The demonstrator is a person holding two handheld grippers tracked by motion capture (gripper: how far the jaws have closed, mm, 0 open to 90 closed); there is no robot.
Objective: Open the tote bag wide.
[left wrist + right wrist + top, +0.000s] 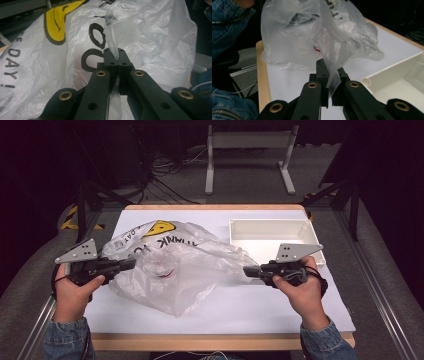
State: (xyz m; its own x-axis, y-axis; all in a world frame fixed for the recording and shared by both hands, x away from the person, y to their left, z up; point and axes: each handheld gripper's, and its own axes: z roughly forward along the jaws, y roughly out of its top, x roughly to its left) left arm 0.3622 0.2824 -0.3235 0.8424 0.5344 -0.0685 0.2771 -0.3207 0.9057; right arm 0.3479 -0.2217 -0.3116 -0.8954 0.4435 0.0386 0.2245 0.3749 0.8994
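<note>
thin plastic bag point(175, 265) in the middle of the table point(240, 305), left of the white tray point(270, 227). pinched at both ends: left gripper point(131, 264) clenched on its left edge, right gripper point(247, 271) clenched on its right edge. looks like the opening step. next, probably pull apart gently, no tearing.

Around me the room is dark; grey carpet floor point(240, 182) with tangled cables point(165, 175) upper left, a white table frame point(250, 155) at top centre, yellow-black floor tape point(70, 217) at left
</note>
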